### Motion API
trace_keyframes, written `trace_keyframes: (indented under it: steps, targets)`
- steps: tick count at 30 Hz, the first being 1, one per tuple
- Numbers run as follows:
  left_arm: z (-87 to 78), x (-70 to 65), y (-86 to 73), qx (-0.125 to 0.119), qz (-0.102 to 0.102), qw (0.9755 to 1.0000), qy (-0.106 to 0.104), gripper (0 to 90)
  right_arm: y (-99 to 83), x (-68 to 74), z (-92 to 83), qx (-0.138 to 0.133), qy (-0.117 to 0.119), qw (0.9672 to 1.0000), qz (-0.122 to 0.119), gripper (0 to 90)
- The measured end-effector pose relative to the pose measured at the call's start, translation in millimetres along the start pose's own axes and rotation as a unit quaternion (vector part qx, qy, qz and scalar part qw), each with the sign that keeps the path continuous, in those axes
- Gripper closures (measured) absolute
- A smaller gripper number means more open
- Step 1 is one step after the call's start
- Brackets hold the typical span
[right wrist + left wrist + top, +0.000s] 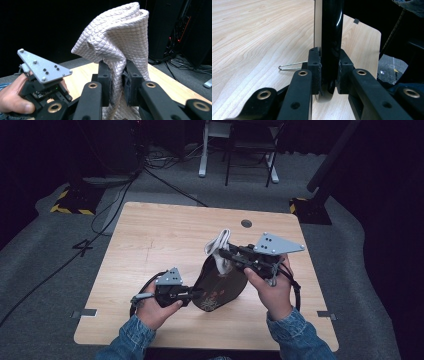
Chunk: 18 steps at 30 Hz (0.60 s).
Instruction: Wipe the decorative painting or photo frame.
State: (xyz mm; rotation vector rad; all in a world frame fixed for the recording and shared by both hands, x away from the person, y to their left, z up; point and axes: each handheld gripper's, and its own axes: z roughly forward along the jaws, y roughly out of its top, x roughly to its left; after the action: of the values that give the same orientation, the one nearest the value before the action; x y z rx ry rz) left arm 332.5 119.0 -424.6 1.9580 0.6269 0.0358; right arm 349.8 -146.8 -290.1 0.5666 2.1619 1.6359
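The left gripper point(329, 75) pinches the dark bag's point(220, 287) glossy edge tightly, while the right gripper point(117, 77) is clamped on its pale quilted lining point(117, 37).

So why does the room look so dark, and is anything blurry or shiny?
High view: the table is lit, the surroundings dim. Left gripper view: glare streaks the glossy black plate; the near tongs look soft. Right gripper view: the quilted cloth is sharp against blackness.
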Motion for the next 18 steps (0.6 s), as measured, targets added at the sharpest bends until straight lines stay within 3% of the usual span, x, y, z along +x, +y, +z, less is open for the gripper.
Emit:
trace_keyframes:
  steps: [7, 18]
  targets:
    - [0.6, -2.3, 0.9, 0.004, 0.007, 1.0, 0.004, 78.3, -1.4, -6.1, 9.1, 0.0, -0.01, 0.9999, 0.004, 78.7]
    - [1.0, -1.7, 1.3, 0.004, 0.011, 0.9999, 0.002, 78.2, -11.6, -22.1, -0.5, -0.001, -0.038, 0.9991, 0.02, 79.5]
